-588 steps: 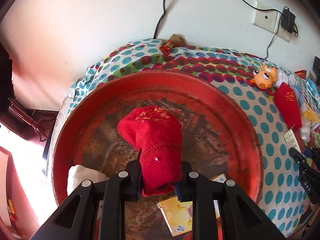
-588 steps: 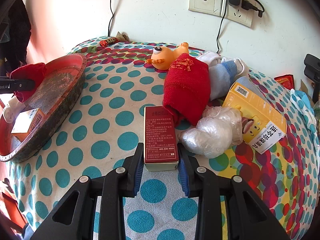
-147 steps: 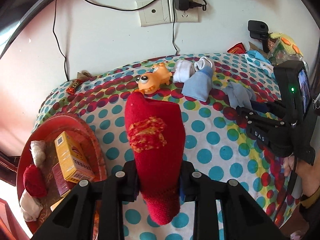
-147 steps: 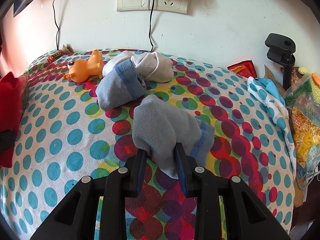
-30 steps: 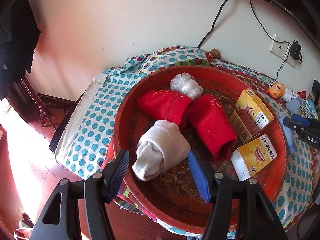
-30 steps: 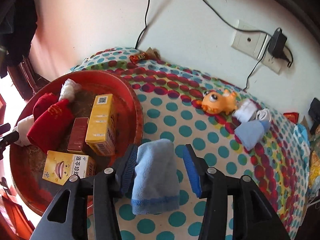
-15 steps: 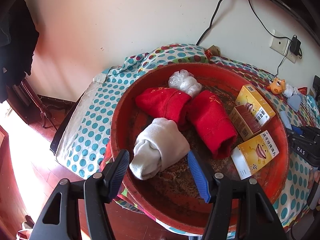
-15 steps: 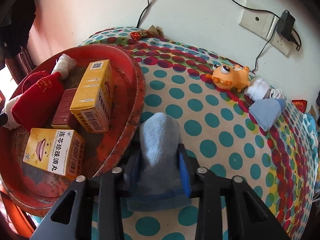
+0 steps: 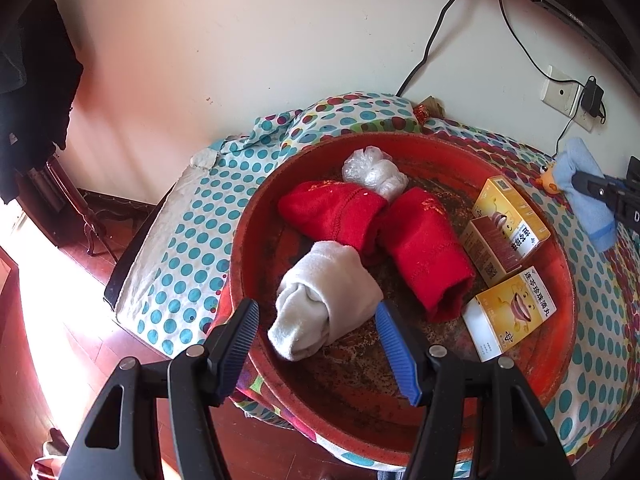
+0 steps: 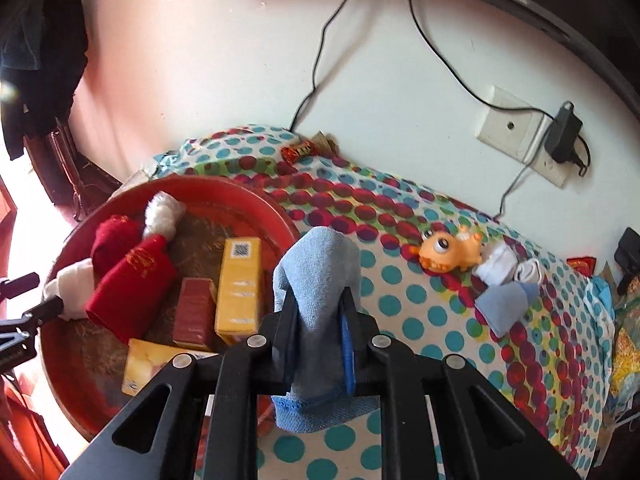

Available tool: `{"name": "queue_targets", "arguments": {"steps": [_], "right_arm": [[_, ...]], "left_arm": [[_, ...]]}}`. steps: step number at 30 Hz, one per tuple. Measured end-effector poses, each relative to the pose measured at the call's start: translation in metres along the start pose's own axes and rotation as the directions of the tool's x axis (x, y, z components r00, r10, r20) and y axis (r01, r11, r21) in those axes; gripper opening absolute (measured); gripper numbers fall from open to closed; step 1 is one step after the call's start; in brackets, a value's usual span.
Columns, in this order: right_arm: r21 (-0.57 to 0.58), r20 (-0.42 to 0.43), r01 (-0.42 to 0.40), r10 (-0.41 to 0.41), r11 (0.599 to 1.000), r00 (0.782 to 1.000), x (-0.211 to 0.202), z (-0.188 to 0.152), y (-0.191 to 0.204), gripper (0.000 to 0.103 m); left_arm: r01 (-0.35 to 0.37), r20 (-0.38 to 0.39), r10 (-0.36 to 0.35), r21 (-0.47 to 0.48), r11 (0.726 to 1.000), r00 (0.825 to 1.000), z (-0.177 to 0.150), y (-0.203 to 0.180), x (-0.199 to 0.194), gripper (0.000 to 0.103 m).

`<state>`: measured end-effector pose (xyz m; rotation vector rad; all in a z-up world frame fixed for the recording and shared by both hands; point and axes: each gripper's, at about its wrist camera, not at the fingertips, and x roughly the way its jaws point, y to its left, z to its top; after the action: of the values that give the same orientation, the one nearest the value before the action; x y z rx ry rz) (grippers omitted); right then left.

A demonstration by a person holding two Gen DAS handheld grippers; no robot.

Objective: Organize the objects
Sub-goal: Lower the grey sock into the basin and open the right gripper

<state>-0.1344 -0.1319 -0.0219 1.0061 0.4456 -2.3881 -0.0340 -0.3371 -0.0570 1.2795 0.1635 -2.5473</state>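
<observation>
Over the round red tray (image 9: 560, 280), left claw (image 9: 316, 340) gapes; right claw (image 10: 320, 340) pinches a soft blue sock (image 10: 320, 276).

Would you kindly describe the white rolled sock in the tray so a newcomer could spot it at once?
Start at the round red tray on the dotted tablecloth. The rolled white sock lies at its near edge, between the open left gripper's fingers. Unlike the two red socks behind it, it is white and rolled, and larger than the clear plastic bundle.
</observation>
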Motion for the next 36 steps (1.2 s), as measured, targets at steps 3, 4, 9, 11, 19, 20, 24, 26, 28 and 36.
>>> {"name": "queue_targets", "arguments": {"steps": [3,4,9,11,19,20,24,26,28,36], "right_arm": [[-0.045,0.018,-0.037,0.038,0.998,0.999,0.005,0.015,0.015,0.016],[-0.060,0.017,-0.051,0.052,0.997,0.998,0.009,0.019,0.020,0.016],[-0.136,0.004,-0.092,0.093,0.986,0.996,0.025,0.037,0.059,0.016],[-0.159,-0.005,-0.103,0.104,0.982,0.995,0.031,0.042,0.073,0.016],[-0.197,-0.050,-0.118,0.110,0.973,0.993,0.057,0.053,0.108,0.016],[-0.195,-0.053,-0.114,0.106,0.974,0.993,0.060,0.054,0.110,0.016],[-0.184,-0.074,-0.109,0.097,0.977,0.993,0.072,0.056,0.116,0.017],[-0.176,-0.080,-0.105,0.092,0.979,0.993,0.076,0.057,0.117,0.017],[-0.167,-0.087,-0.106,0.093,0.980,0.992,0.081,0.056,0.117,0.020],[-0.151,-0.061,-0.129,0.121,0.980,0.991,0.074,0.050,0.114,0.044]], "left_arm": [[-0.001,0.001,0.001,-0.005,1.000,1.000,0.000,0.001,0.000,0.063],[-0.001,0.002,0.001,-0.008,1.000,1.000,0.000,0.002,0.000,0.063],[-0.004,0.005,0.004,-0.019,1.000,1.000,0.002,0.007,-0.002,0.063],[-0.004,0.008,0.004,-0.025,1.000,1.000,0.002,0.010,-0.003,0.063],[-0.004,0.008,0.004,-0.040,0.999,1.000,0.004,0.016,-0.003,0.063],[-0.003,0.006,0.004,-0.041,0.999,1.000,0.004,0.017,-0.002,0.063],[-0.001,0.002,0.001,-0.044,0.999,1.000,0.003,0.018,-0.001,0.063],[-0.002,-0.001,0.002,-0.044,0.999,1.000,0.002,0.018,0.000,0.063],[-0.002,-0.002,0.002,-0.046,0.999,1.000,0.002,0.019,0.001,0.063],[-0.005,-0.002,0.005,-0.033,0.999,1.000,0.002,0.015,0.002,0.063]]}}
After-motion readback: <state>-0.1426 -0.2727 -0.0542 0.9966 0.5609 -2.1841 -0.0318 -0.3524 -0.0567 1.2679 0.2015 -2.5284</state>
